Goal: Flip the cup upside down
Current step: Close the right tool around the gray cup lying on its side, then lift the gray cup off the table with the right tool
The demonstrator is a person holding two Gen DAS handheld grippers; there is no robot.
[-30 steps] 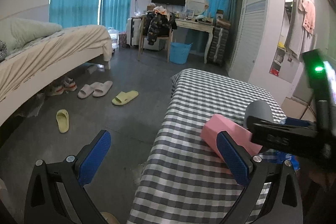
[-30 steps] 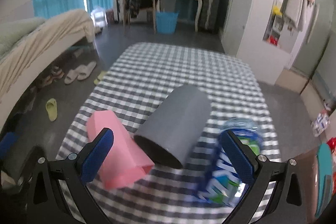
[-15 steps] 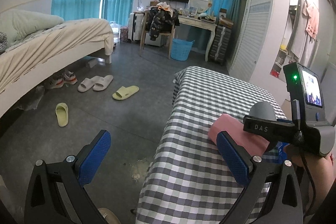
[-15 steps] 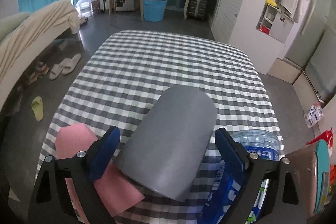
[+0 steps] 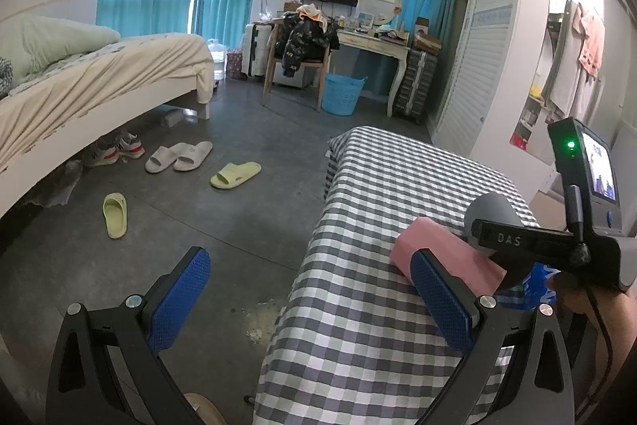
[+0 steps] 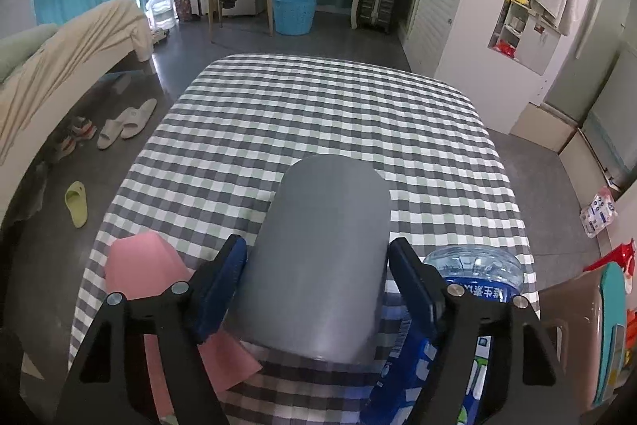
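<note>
A grey cup (image 6: pixel 322 257) lies on its side on the checked tablecloth (image 6: pixel 318 114), closed bottom pointing away from me. My right gripper (image 6: pixel 318 285) straddles it, both blue pads against its sides, shut on it. In the left wrist view the grey cup (image 5: pixel 487 212) shows behind the right gripper's body (image 5: pixel 557 241). A pink cup (image 6: pixel 135 261) lies on its side to the left; it also shows in the left wrist view (image 5: pixel 446 261). My left gripper (image 5: pixel 310 301) is open and empty, held off the table's left edge above the floor.
A blue-labelled water bottle (image 6: pixel 458 309) lies just right of the grey cup. The table's left edge (image 5: pixel 314 245) drops to the floor with slippers (image 5: pixel 235 175). A bed (image 5: pixel 99 82), chair, desk and wardrobe stand farther off.
My right gripper moved forward over the grey cup and closed from wide open until its pads touch the cup's sides. The left gripper stayed open and nearly still.
</note>
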